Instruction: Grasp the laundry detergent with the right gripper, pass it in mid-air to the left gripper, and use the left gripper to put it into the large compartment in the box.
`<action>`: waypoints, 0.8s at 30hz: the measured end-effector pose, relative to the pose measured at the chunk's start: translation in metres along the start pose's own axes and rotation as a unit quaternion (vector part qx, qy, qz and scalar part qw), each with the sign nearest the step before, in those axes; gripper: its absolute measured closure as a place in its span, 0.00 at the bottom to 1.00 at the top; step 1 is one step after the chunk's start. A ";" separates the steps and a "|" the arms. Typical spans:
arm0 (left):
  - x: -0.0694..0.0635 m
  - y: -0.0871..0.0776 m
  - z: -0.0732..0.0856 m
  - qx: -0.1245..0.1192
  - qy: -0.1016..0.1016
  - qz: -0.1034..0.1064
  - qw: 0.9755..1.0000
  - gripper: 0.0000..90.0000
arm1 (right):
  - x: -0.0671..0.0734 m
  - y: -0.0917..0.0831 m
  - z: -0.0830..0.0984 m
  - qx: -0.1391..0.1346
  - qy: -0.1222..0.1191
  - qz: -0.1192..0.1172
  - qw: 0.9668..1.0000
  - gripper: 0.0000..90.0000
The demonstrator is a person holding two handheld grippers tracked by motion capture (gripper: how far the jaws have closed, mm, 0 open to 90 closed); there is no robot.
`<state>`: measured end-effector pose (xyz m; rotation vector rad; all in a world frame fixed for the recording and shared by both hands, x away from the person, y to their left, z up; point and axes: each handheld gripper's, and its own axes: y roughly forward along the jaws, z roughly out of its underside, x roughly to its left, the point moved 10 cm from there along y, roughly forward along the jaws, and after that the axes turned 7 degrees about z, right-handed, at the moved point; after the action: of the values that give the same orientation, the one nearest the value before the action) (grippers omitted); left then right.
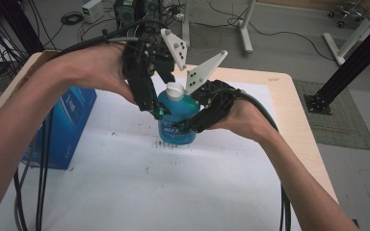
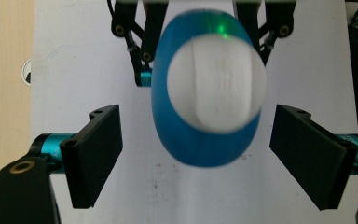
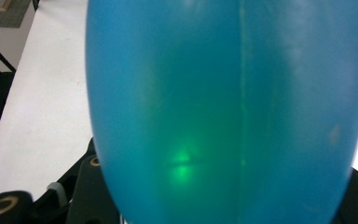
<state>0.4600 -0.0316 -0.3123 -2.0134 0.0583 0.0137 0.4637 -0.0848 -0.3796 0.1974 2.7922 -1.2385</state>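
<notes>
Near the centre of the high view, a blue bottle (image 1: 176,120) with a white cap (image 1: 175,89) stands upright on the white sheet (image 1: 125,183) that covers the table (image 1: 303,125). Both hands bring their tools in on it from either side. The left gripper (image 1: 149,103) comes down from the upper left of the frame and hangs over the bottle's shoulder; in the left gripper view its two black jaws stand wide apart, one at each lower corner, with the cap (image 2: 216,84) and the blue body (image 2: 205,88) between them and touching neither. The right gripper (image 1: 200,118) reaches in from the right against the bottle's side. In the right gripper view the blue wall (image 3: 228,112) presses so close to the camera that the jaws are hidden beside it, so I cannot tell whether they grip it. A blue box (image 1: 65,127) stands at the left edge of the table, well apart from the bottle.
</notes>
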 end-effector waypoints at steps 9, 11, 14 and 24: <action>-0.001 0.011 -0.009 -0.001 0.001 0.008 1.000 0.19 | -0.002 0.002 -0.001 -0.007 0.003 -0.004 1.000 0.51; 0.000 0.013 -0.009 -0.002 -0.002 0.007 1.000 0.19 | -0.003 0.002 0.000 -0.007 0.001 -0.003 1.000 0.51; 0.000 0.013 -0.011 -0.007 -0.004 0.010 1.000 0.19 | -0.002 0.001 0.001 -0.006 0.003 -0.005 1.000 0.51; 0.003 0.017 -0.007 -0.002 -0.003 -0.001 1.000 0.20 | -0.003 0.001 0.000 -0.009 0.006 -0.001 1.000 0.51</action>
<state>0.4623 -0.0457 -0.3250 -2.0171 0.0532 0.0189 0.4665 -0.0848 -0.3799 0.2019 2.8137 -1.2168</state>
